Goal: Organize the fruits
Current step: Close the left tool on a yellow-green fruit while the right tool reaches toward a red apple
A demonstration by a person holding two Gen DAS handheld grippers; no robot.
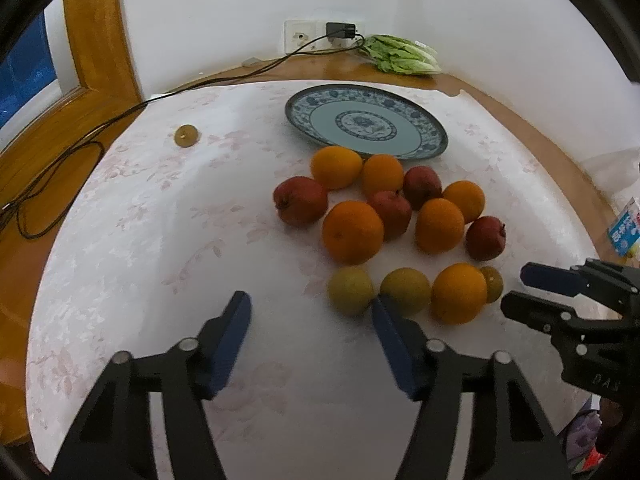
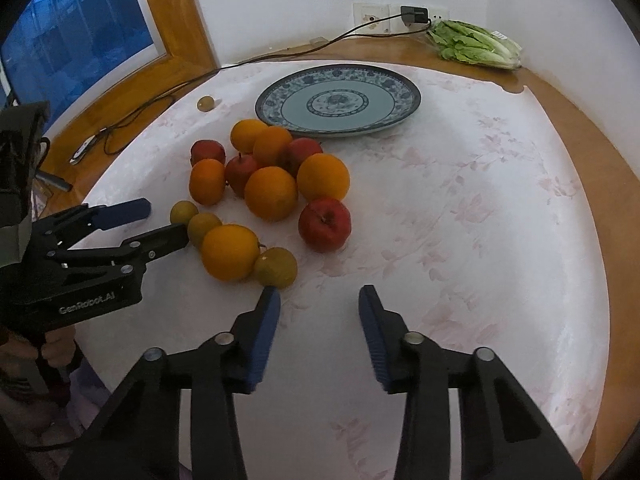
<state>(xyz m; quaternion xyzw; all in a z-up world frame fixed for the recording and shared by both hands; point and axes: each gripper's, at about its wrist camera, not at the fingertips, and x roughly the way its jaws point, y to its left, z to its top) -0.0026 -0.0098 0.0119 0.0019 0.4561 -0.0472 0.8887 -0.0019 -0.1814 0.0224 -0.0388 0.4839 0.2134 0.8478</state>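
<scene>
A pile of oranges (image 1: 353, 231), red apples (image 1: 301, 201) and small yellow-green citrus (image 1: 351, 290) lies on the white cloth in front of a blue-and-white plate (image 1: 424, 148), which holds nothing. My left gripper (image 1: 310, 304) stands open just short of the pile, its right finger close to a yellow-green fruit (image 1: 405, 289), with nothing between its pads. In the right wrist view my right gripper (image 2: 319, 294) is open over bare cloth, below a small citrus (image 2: 276, 267) and a red apple (image 2: 325, 224). Each gripper shows in the other's view, the right gripper (image 1: 518, 290) and the left gripper (image 2: 166, 220).
A lettuce head (image 1: 402, 55) lies at the back by a wall socket with a charger (image 1: 341, 31); its cable (image 1: 120, 116) trails left over the wooden table rim. A small brown disc (image 1: 186, 135) sits on the cloth. A packet (image 1: 626, 230) lies at the right edge.
</scene>
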